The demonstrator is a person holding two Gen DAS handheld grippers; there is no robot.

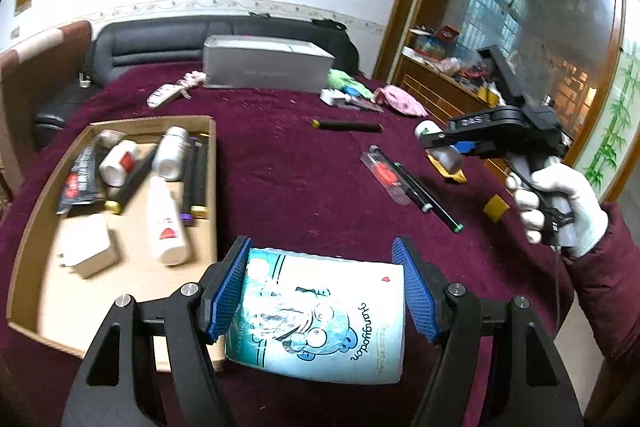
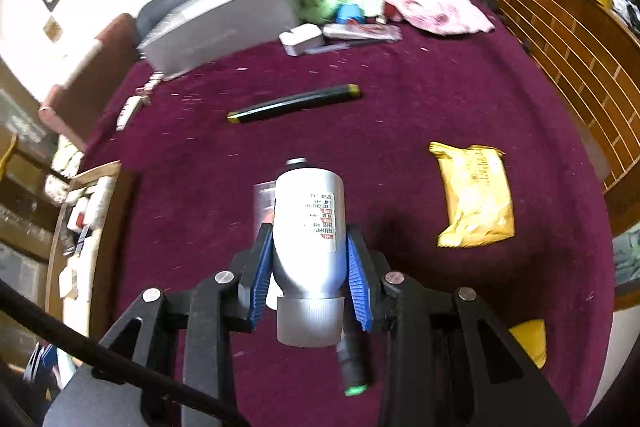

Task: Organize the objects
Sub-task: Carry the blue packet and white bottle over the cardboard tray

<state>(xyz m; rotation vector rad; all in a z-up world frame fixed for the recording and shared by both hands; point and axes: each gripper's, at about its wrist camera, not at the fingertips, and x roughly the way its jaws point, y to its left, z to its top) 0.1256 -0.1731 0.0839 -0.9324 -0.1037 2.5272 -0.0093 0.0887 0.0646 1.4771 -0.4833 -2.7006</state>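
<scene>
My left gripper is shut on a soft tissue pack with a blue cartoon print, its blue pads pressing both ends. The pack hangs over the near right corner of a cardboard tray that holds white bottles, dark markers and a white charger. My right gripper is shut on a white bottle with a ribbed cap toward the camera, lifted above the maroon tablecloth. In the left wrist view the right gripper is at the right, held by a gloved hand.
On the cloth lie a black marker, a yellow packet, a packaged red-handled tool and a black pen. A grey box, a pink cloth and small clutter sit at the back. A wooden cabinet stands right.
</scene>
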